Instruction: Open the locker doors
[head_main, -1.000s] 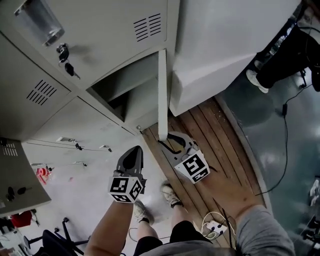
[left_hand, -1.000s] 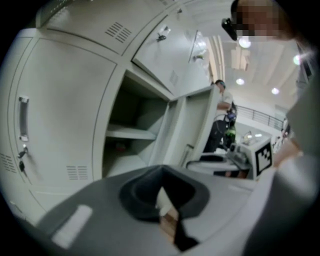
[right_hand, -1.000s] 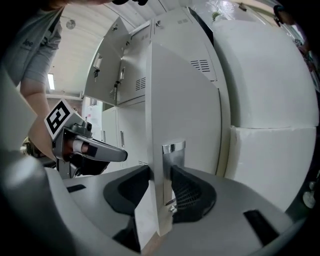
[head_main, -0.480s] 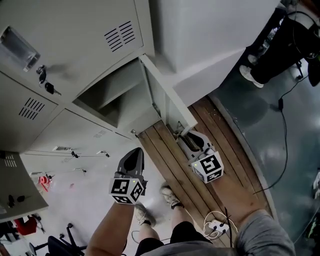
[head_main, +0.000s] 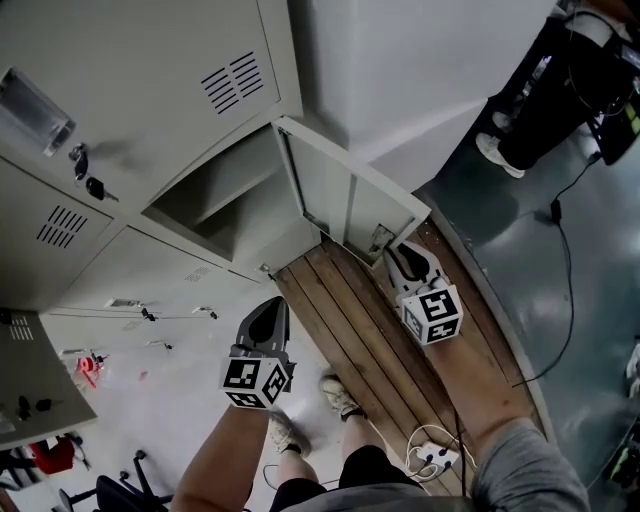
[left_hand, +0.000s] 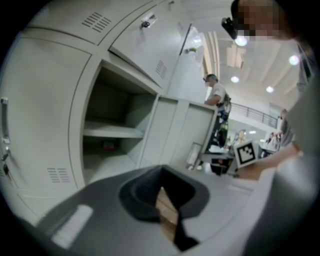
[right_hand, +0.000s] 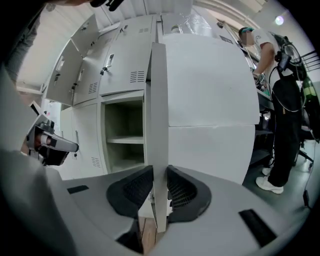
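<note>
The grey lower locker door (head_main: 340, 195) stands swung out to the right, and the compartment (head_main: 215, 195) behind it is open, with a shelf inside. My right gripper (head_main: 395, 250) is at the door's free edge. In the right gripper view that edge (right_hand: 159, 115) runs upright between the jaws of the right gripper (right_hand: 159, 192), which are closing, their ribbed pads against both faces. My left gripper (head_main: 270, 305) hangs apart, lower left, over the floor, jaws shut and empty. In the left gripper view the left gripper (left_hand: 162, 192) faces the open compartment (left_hand: 112, 135).
Closed lockers lie above and to the left, one with keys (head_main: 90, 185) in its lock. A white cabinet (head_main: 420, 70) stands just right of the door. Below it runs a wooden platform (head_main: 360, 330) with a power strip (head_main: 435, 455). A person (head_main: 560, 110) stands at right.
The door has swung further open to the right, from edge-on to showing its inner face. My right gripper went right with it. The left gripper stayed in place.
</note>
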